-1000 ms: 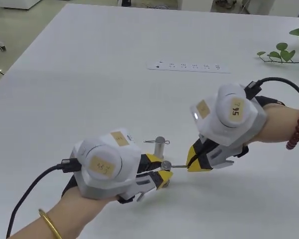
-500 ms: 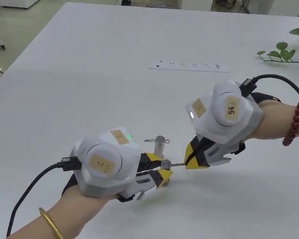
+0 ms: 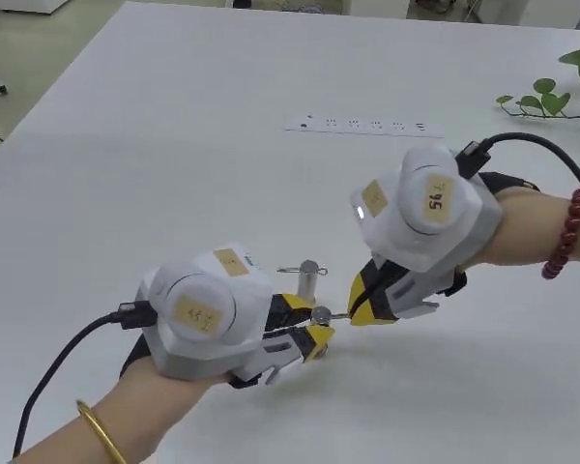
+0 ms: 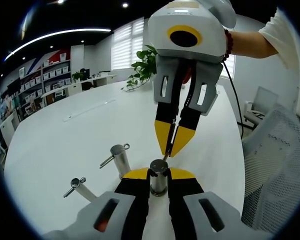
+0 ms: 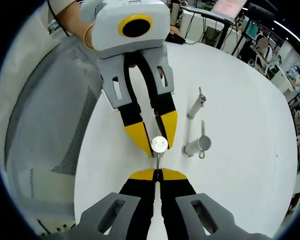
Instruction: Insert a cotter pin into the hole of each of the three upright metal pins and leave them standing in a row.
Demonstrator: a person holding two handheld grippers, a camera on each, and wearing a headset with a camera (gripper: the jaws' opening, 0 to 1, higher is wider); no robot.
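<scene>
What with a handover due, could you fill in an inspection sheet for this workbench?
Surface: white table, mostly bare.
Job's things: fitted pin and second fitted pin each carry a cotter; third pin clamped, loose cotter pin at its head.
Clutter: power strip.
Grippers: left gripper shut on third pin; right gripper shut on loose cotter pin.
Cables: left cable, right cable, both black.
Surroundings: leafy plant, mesh chair.

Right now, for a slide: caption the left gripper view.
Left gripper clamps a metal pin; right gripper holds a cotter pin against it.
</scene>
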